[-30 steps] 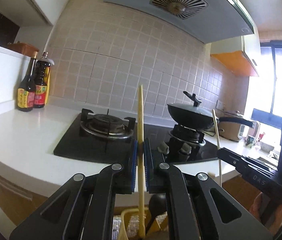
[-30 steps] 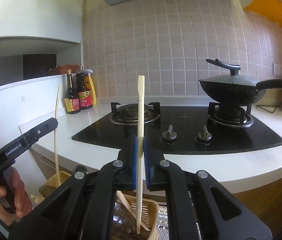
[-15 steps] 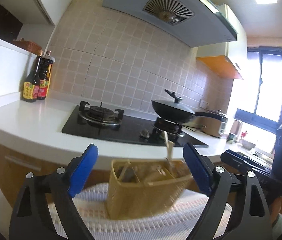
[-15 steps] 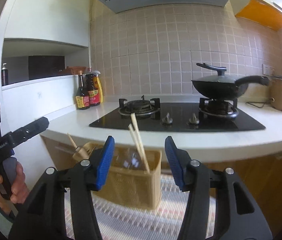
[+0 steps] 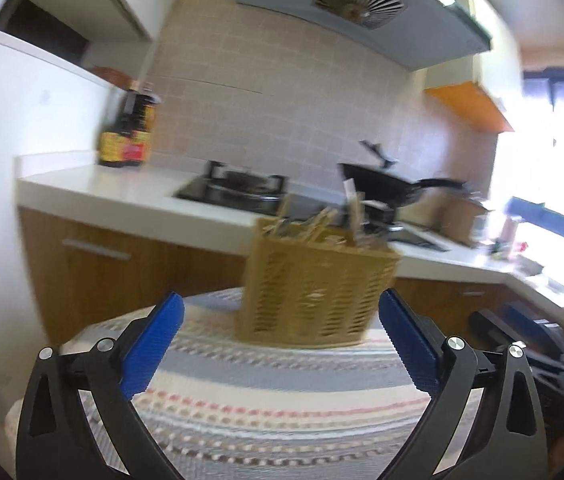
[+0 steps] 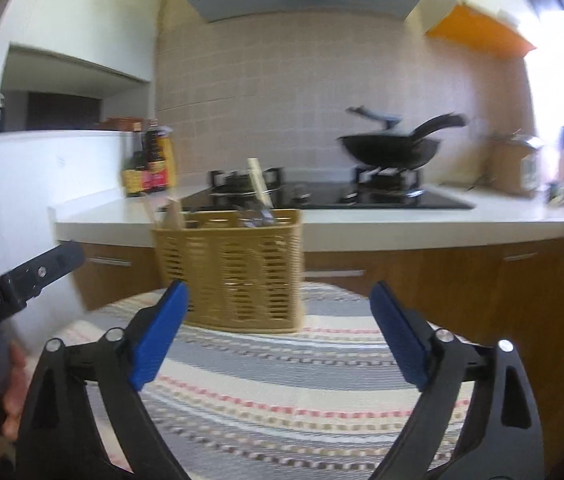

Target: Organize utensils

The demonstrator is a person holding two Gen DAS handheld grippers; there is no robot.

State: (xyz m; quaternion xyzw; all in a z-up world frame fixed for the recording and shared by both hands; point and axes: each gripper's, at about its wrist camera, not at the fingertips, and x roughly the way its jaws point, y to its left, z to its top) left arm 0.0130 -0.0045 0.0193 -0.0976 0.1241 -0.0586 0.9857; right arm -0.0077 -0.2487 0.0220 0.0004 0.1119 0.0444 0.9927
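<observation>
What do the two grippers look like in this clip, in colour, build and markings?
Both match: the left gripper and right gripper have black angular finger arms with triangular cut-outs and silver pivot screws, tipped with ribbed blue pads. White lettering, too blurred to read, runs along the left gripper's black body in the right wrist view.

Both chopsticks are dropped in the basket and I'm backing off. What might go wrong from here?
1. The basket stands near the striped cloth's far edge; a bump might push it off.
2. The chopsticks lean and stick out above the rim; the right hand-held gripper or the left hand-held gripper, jaws just opened and empty, could snag them on returning.
</observation>
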